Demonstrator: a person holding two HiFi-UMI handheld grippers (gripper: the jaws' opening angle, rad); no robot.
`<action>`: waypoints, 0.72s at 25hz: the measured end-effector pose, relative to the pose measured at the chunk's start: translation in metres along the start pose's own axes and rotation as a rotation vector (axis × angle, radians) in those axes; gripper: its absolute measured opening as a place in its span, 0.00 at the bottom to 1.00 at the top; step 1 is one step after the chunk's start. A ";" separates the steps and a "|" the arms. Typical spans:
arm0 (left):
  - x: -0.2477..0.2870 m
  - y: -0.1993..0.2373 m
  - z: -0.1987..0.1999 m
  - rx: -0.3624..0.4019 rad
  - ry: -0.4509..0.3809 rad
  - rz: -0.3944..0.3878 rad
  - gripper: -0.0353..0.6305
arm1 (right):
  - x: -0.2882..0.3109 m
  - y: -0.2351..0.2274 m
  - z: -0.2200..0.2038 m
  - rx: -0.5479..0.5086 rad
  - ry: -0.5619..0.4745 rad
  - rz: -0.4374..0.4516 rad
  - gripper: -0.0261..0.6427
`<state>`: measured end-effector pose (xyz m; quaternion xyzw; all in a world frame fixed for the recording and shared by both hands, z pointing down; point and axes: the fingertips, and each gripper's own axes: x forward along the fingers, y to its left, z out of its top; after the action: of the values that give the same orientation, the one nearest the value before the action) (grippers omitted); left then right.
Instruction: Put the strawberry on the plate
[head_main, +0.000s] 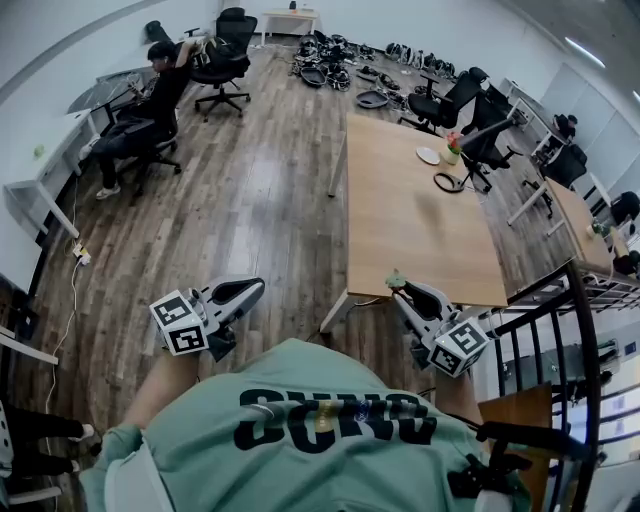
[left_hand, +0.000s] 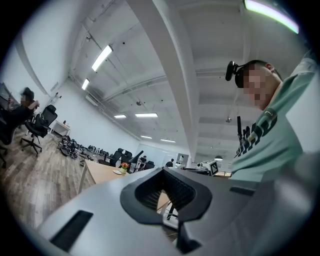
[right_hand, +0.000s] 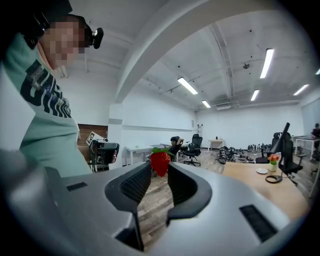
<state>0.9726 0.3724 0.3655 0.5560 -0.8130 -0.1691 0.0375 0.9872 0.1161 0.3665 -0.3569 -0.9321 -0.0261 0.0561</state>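
my right tongs (head_main: 405, 292) grasp the strawberry (right_hand: 160, 164); left tongs (left_hand: 162, 170) clenched, empty; plate (head_main: 428, 155) at the table (head_main: 400, 220)'s far end, unreached.

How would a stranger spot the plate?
Look at the long wooden table, toward its far end. There the plate lies beside a small pot of flowers; it is the only flat white disc, unlike the black ring nearby.

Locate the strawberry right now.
The strawberry is pinched at the tips of the right tongs, at the head view's right by the table's near edge, far from the plate at its far end.
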 end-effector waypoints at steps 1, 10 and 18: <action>0.000 0.000 0.000 0.001 -0.001 0.000 0.05 | 0.000 0.000 0.000 -0.001 -0.001 0.002 0.21; 0.005 0.000 0.000 0.003 0.002 -0.001 0.05 | 0.001 -0.003 -0.001 0.002 -0.010 0.007 0.21; 0.017 -0.007 -0.002 0.007 0.013 -0.011 0.05 | -0.010 -0.011 -0.001 0.035 -0.027 0.004 0.21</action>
<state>0.9727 0.3537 0.3631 0.5618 -0.8101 -0.1627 0.0402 0.9877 0.1011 0.3664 -0.3582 -0.9323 -0.0050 0.0499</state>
